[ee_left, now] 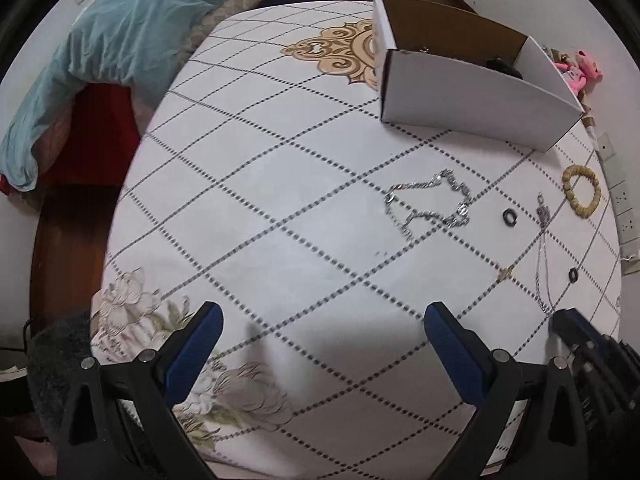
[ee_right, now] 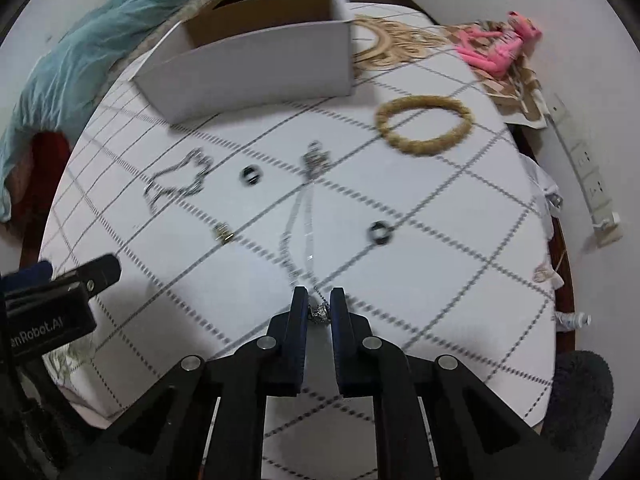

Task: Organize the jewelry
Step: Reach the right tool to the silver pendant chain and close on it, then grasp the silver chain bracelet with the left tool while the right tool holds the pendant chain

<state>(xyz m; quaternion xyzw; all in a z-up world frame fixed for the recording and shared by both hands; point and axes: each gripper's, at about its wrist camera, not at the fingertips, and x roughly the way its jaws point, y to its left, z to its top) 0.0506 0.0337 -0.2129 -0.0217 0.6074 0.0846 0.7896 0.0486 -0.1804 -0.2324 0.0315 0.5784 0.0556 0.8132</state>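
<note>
Black left gripper (ee_left: 322,326) body reads "nRobot.AI", jaws wide apart over bare bench (ee_left: 280,184). Right gripper (ee_right: 319,303) jaws clamped on thin silver necklace chain (ee_right: 298,224), pendant end lying near white open cardboard box (ee_right: 256,68). Beaded tan bracelet (ee_right: 425,124) sits near bench edge.

a white tablecloth (ee_left: 280,200) with a dotted diamond grid, a tan ornament and printed flowers covered the table. off the cloth's far left corner lay a rumpled teal blanket (ee_left: 120,32), with a red fabric (ee_left: 92,132) beneath it. at the cloth's far right corner sat a pink plush toy (ee_right: 500,46) on a patterned bag (ee_right: 516,80). a white power strip (ee_right: 580,168) ran along the wall past the cloth's right edge.
</note>
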